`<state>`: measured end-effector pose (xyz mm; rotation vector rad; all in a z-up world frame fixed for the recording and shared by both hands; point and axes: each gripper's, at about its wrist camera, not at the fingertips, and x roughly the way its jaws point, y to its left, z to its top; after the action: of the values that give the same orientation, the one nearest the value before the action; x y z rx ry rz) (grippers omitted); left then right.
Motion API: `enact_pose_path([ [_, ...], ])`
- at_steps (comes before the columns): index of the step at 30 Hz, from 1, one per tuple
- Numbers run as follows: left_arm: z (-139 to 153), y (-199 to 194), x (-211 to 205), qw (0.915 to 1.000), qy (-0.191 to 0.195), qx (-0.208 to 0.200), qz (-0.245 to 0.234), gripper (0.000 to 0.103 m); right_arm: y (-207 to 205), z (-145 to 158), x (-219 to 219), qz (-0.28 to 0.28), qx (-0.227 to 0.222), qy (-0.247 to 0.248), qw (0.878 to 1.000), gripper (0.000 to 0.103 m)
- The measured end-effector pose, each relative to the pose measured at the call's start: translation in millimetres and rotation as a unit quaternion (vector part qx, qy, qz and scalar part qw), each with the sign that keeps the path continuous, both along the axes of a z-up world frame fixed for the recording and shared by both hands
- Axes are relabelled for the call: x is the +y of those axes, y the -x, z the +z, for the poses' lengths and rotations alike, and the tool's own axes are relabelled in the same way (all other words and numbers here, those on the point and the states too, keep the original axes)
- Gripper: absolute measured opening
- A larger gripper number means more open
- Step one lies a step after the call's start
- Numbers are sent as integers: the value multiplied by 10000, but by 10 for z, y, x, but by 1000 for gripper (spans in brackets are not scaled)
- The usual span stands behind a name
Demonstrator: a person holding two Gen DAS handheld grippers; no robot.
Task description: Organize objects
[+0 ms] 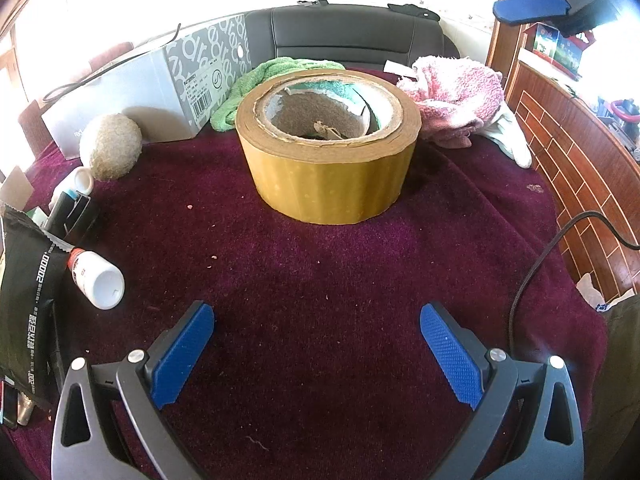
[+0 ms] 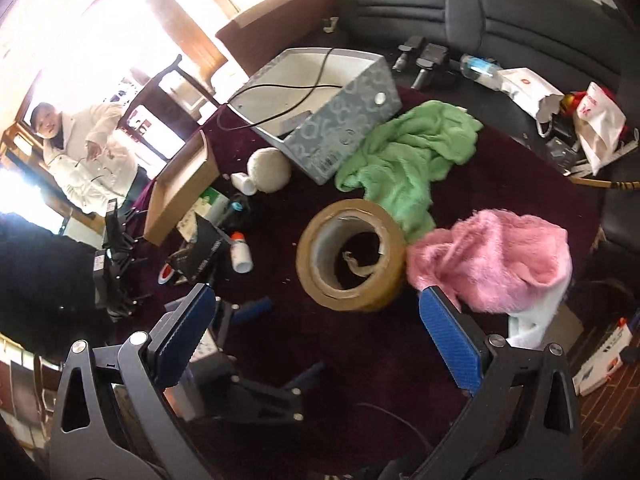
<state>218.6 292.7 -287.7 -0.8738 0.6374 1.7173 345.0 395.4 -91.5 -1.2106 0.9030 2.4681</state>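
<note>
Maroon surface (image 1: 320, 280) | tape roll (image 1: 328, 148) ahead | both tongs (image 1: 316, 352) (image 2: 316, 340) wide apart, empty | we straddle its sides squarely.

Tape roll (image 1: 328, 148): glossy brown plastic film, rough cardboard core. Desk cloth (image 1: 320, 300): matt maroon velvet. Pink towel (image 1: 456, 92): fluffy. Ball (image 1: 111, 146): rough fibre.

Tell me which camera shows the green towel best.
The right wrist view: the green towel lies spread out between the grey box and the tape roll. In the left wrist view the roll hides most of it; only a strip shows.
</note>
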Motion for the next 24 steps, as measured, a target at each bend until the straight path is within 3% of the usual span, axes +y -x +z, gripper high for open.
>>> enact_pose_path([
  [4,80,14,68,9999,49,-19,141,103,0,50,-31,-76,179,-71,9998,103],
  [8,277,-27,-116,9966,129,128,809,102,41,291,-126,50,587,-449,9973,103],
  [10,545,-24,-264,9916,-258,268,1235,102,45,490,-174,88,963,-806,9920,103],
  [12,995,-24,-557,9793,-813,531,1775,102,40,728,-226,85,1528,-1221,9807,103],
  [13,1219,-27,-690,9700,-1042,729,2073,102,46,848,-259,133,1831,-1403,9729,103],
  [15,1677,-28,-984,9394,-1299,1252,2915,103,118,1062,-334,337,2369,-1669,9565,103],
  [16,1882,-15,-1120,9174,-1344,1546,3411,103,165,1125,-368,452,2552,-1729,9502,103],
  [17,2053,-3,-1299,8901,-1345,1831,3952,103,248,1196,-410,636,2761,-1779,9424,103],
  [18,2166,27,-1457,8648,-1333,1992,4412,103,367,1237,-456,816,2835,-1810,9382,103],
  [19,2240,77,-1583,8451,-1329,1985,4783,103,454,1240,-493,923,2822,-1822,9374,103],
  [21,2214,249,-1833,8304,-1226,1495,5226,103,752,1157,-579,1316,2652,-1682,9403,103],
  [24,1858,477,-2021,8092,-459,753,5808,103,1163,817,-719,1788,2053,-1292,9535,103],
])
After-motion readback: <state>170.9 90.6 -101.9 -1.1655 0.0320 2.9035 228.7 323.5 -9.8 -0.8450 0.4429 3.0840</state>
